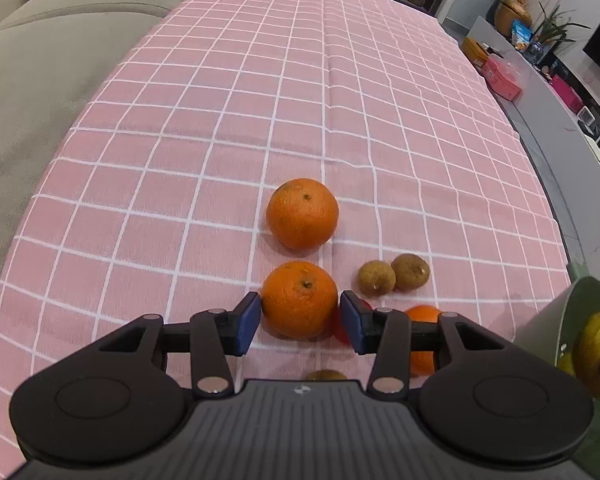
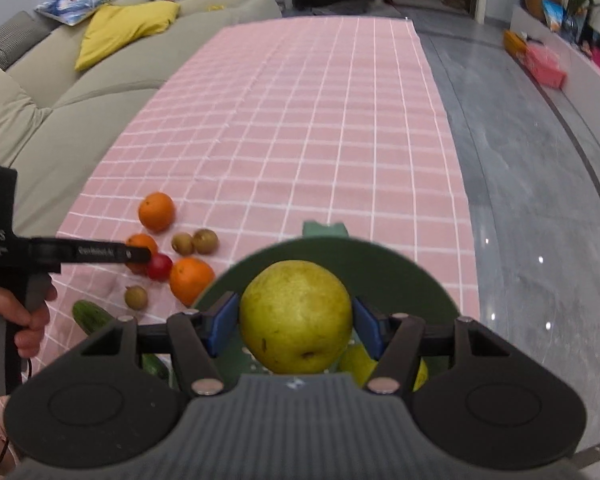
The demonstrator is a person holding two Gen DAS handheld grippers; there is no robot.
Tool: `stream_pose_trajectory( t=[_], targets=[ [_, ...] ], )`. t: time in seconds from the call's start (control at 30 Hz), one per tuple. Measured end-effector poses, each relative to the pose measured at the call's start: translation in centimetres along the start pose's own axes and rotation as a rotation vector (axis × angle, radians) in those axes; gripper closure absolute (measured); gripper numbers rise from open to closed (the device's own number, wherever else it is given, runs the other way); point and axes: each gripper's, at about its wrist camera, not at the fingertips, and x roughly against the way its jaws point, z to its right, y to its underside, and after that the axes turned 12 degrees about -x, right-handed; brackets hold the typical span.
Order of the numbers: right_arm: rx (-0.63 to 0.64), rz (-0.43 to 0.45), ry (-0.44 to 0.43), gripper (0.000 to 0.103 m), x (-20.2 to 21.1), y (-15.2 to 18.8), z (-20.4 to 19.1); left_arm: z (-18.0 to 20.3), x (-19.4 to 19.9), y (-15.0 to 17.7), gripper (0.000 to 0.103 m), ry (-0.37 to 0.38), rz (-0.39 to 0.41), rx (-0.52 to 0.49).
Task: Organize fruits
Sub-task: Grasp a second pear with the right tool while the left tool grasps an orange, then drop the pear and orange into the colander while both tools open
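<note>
One pink checked tablecloth is covering the table, and one beige sofa is running along its left edge, carrying one yellow cushion. One green bowl is sitting at the near right part of the cloth.

The right gripper is hanging over that bowl, its two blue pads clamping one large yellow-green pear from both sides. More yellow-green fruit is lying in the bowl beneath it, too hidden to count.

The left gripper, gripped by a hand, is straddling one orange that is resting on the cloth. The left pad is meeting the peel and the right pad is sitting just beside it; whether they are pressing cannot be told.

Three oranges are showing in all: the straddled one, a second just beyond it, and a third near the bowl. A green cucumber is lying nearest the camera; whether it is one or two cannot be told. One small red fruit is touching the straddled orange. Three small brown fruits are lying around: a touching pair and a single one.

Only the letters "AS" are reading on the left gripper's body; the white print along its finger is too blurred
</note>
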Motion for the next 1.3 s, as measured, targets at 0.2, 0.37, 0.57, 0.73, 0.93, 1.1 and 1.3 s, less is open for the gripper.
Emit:
stream_pose_trajectory(
  t=[0.2,0.37,0.57,0.73,0.93,1.1,1.3],
  targets=[
    [0.049,-0.031,0.025,0.043,-2.6,0.0,-0.7,-0.5,-0.1,-0.1,0.055,0.026,-0.004,0.037],
    [0.066,-0.055,0.031,0.043,-4.4,-0.1,-1.0,-0.8,0.0,0.1,0.056,0.039,-0.003,0.067],
    [0.086,-0.079,0.058,0.043,-5.3,0.1,-0.7,-0.9,0.9,-0.2,0.056,0.059,0.017,0.099],
    [0.088,-0.104,0.050,0.043,-5.9,0.8,-0.2,-0.2,2.2,-0.8,0.056,0.082,0.038,0.094],
    [0.083,-0.117,0.043,0.042,-5.9,0.9,0.0,1.6,4.4,-1.4,0.056,0.134,0.053,0.060],
    [0.065,-0.065,0.039,0.031,-4.2,0.7,0.0,3.9,6.6,-1.6,0.056,0.172,0.080,0.003],
    [0.029,-0.001,0.030,0.031,-0.6,1.1,1.2,7.6,8.6,-1.4,0.056,0.238,0.083,-0.077]
  ],
)
